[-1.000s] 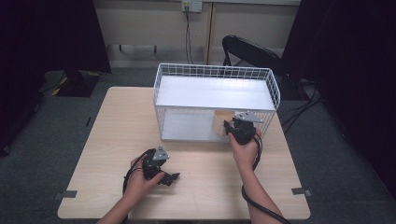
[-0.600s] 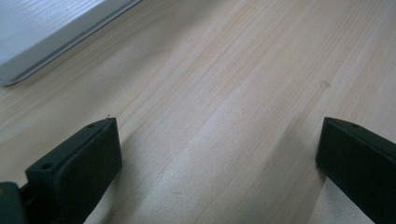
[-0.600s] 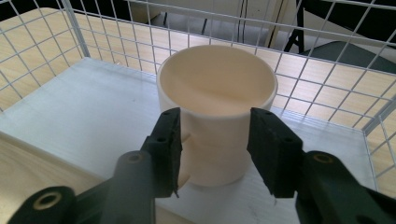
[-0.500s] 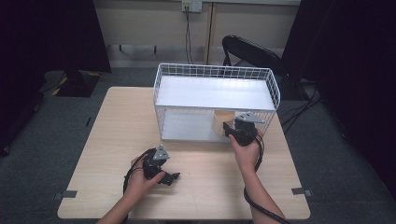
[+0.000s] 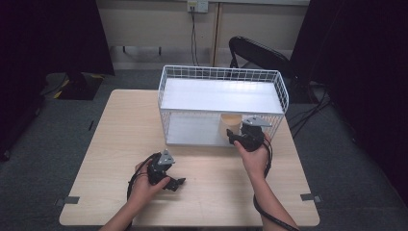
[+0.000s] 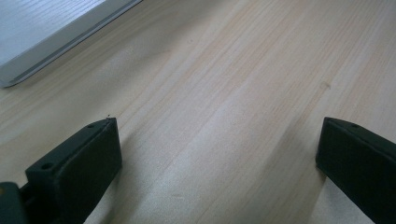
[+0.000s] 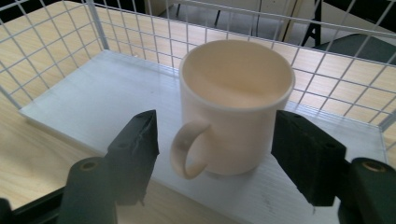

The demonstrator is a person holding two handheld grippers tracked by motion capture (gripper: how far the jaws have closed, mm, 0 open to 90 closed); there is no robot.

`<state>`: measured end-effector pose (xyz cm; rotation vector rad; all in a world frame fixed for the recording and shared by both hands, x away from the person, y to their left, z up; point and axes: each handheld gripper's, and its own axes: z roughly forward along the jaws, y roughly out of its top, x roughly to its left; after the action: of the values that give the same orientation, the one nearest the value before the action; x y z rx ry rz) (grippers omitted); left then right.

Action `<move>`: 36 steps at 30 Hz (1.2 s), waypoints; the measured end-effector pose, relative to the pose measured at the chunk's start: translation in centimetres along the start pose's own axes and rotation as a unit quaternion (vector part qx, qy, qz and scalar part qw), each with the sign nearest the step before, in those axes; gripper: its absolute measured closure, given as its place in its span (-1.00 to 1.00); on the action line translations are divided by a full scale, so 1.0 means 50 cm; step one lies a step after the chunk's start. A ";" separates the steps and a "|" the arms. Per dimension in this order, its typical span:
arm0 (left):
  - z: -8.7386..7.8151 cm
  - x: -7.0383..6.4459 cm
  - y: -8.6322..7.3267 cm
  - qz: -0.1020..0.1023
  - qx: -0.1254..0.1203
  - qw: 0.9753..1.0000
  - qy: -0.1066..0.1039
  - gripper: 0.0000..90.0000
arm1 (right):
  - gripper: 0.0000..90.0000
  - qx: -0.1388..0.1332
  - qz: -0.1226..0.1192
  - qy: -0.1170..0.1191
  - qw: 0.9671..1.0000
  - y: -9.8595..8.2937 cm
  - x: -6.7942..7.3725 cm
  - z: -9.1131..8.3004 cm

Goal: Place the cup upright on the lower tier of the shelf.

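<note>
A cream mug (image 7: 236, 107) stands upright at the front edge of the lower shelf (image 7: 93, 88) of a white wire rack (image 5: 163, 91), its handle facing me. My right gripper (image 7: 217, 128) is open, with one jaw on each side of the mug, the left one clear of the handle. In the high view that gripper (image 5: 236, 136) reaches into the rack's open front, towards the mug (image 5: 230, 126). My left gripper (image 5: 177, 183) rests low over the table's front left, open with nothing between its jaws (image 6: 218, 128).
The rack has a solid white top shelf (image 5: 221, 96) and stands at the back middle of the wooden table (image 5: 125, 125). A corner of its base shelf (image 6: 42, 32) lies ahead of the left gripper. A black chair (image 5: 260, 53) stands behind the table.
</note>
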<state>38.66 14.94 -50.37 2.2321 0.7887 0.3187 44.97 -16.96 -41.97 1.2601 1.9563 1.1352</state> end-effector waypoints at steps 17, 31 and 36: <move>0.000 0.000 0.000 0.000 0.001 1.000 0.000 -1.00 | -0.57 0.028 -0.015 0.049 0.998 -0.010 0.014 -0.017; 0.000 0.000 0.000 0.000 0.000 1.000 0.000 -1.00 | -0.60 0.040 -0.021 0.066 0.997 -0.059 -0.017 -0.054; 0.000 0.000 0.000 0.000 0.000 1.000 0.000 -1.00 | -0.60 0.041 -0.015 0.069 0.997 -0.077 -0.026 -0.063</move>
<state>38.66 14.94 -50.36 2.2330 0.7887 0.3186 41.31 -20.08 -43.74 1.2180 2.1360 1.1644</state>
